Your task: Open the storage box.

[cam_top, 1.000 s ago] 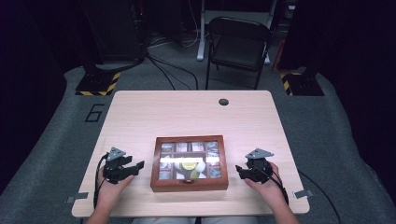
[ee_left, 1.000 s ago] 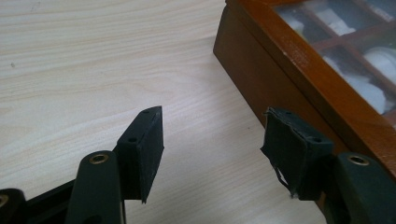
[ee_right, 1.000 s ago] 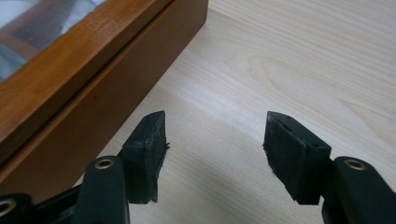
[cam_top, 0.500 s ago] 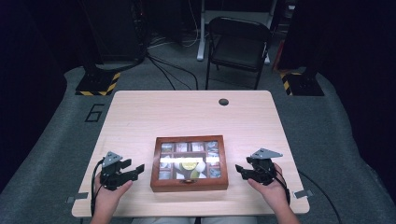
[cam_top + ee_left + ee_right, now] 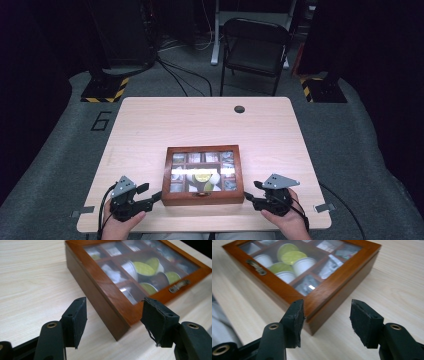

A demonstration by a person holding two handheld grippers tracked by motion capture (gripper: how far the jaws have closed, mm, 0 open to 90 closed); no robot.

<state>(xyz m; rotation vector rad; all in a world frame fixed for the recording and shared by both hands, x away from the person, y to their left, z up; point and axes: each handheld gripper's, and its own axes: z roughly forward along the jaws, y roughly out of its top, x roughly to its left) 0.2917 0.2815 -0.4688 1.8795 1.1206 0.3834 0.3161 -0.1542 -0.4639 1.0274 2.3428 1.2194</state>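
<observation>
From the high view, a shallow reddish-brown wooden box with a glass-paned lid (image 5: pixel 203 175) lies near the person's edge of the pale wooden table (image 5: pixel 150 125). It sits between the two grippers. The left gripper (image 5: pixel 150 196) is just beside the box's near left corner, its jaws pointing at that corner. The right gripper (image 5: pixel 250 196) is just beside the near right corner and aims inward in the same way. Each is held by a hand at the table's edge. At this size I cannot tell whether either jaw tip touches the wood.

In the left gripper view, the left gripper (image 5: pixel 113 320) has its black jaws apart, having just been closing. The box's near corner (image 5: pixel 120 322) stands just ahead of the gap, with no pad pressing on it. Beyond the corner, the lid's panes show round yellow-green-topped capsules (image 5: pixel 143 268) in compartments, and a small brass handle (image 5: pixel 178 286) sits on the front frame toward the right-hand jaw.

In the right gripper view, the right gripper (image 5: pixel 325 320) also holds its jaws apart, having just been closing. The box's other near corner (image 5: pixel 312 322) lies against or just behind the left-hand pad, while the right-hand pad stands clear over bare table. White and yellow-green capsules (image 5: pixel 289 257) show under the glass farther ahead.
</observation>
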